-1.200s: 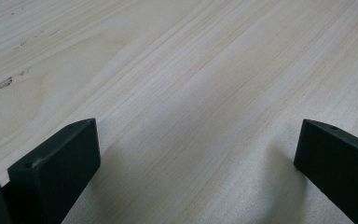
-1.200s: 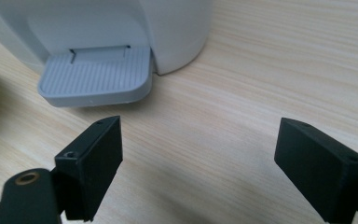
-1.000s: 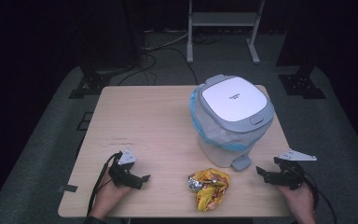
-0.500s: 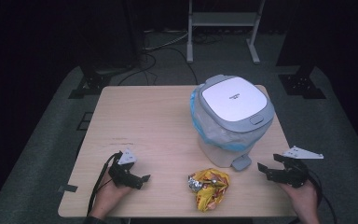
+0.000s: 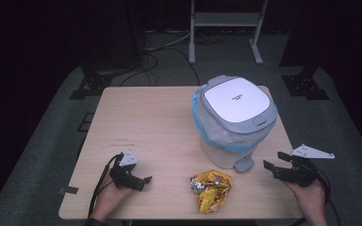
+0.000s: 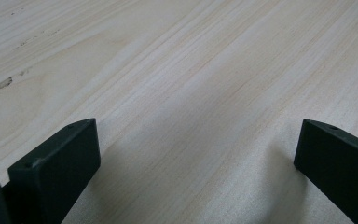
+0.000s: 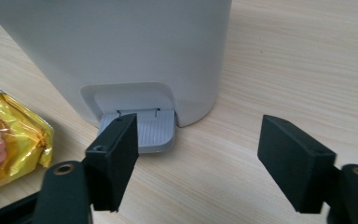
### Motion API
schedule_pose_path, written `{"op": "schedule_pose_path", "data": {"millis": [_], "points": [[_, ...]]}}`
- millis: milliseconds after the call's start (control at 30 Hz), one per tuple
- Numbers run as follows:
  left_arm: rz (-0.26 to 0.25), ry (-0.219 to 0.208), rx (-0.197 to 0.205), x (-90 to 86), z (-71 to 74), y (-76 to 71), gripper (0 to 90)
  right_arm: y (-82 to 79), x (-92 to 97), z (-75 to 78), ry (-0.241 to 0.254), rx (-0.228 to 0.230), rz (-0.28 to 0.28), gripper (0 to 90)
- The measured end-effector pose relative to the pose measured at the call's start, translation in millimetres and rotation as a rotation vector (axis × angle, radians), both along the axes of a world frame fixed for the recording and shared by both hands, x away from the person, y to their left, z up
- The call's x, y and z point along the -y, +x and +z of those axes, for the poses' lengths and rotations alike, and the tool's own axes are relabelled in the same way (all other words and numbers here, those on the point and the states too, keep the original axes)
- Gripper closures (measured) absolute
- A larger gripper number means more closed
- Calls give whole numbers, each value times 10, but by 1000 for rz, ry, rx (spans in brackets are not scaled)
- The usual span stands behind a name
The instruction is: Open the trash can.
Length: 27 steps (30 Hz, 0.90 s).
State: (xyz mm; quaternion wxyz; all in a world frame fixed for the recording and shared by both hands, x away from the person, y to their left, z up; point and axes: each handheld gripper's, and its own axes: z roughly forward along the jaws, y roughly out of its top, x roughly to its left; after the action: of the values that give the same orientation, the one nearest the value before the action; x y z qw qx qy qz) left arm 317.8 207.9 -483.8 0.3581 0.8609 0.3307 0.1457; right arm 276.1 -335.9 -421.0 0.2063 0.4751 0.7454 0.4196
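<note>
A small white pedal bin with a grey lid and blue liner stands on the wooden table. Its grey pedal faces the front edge. A crumpled yellow wrapper lies just left of the pedal. My right gripper hovers to the right of the pedal, open. Its jaws have just been closing somewhat, with nothing between them. In the right gripper view, the right gripper points at the bin, the pedal is behind its left jaw, and the wrapper is at far left. My left gripper rests open at front left, and the left gripper has bare wood between its jaws.
The table's front edge runs close beneath both hands. Dark floor, cables and a metal stand lie beyond the far edge. The bin stands near the right edge of the table.
My right gripper has risen slightly and its jaws have narrowed a little. The left gripper, the bin and the wrapper have not moved.
</note>
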Motion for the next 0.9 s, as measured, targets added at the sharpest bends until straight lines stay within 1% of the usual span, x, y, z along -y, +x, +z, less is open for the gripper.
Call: {"op": "schedule_pose_path", "data": {"millis": [267, 333, 533, 900], "points": [[0, 0, 0, 0, 0, 0, 0, -10, 1, 70, 14, 15, 6, 324], [1, -1, 0, 0, 0, 0, 0, -12, 5, 87, 17, 16, 8, 345], [0, 0, 0, 0, 0, 0, 0, -21, 13, 138, 18, 24, 12, 354], [1, -1, 0, 1, 0, 0, 0, -49, 48, 261, 34, 53, 19, 418]]}}
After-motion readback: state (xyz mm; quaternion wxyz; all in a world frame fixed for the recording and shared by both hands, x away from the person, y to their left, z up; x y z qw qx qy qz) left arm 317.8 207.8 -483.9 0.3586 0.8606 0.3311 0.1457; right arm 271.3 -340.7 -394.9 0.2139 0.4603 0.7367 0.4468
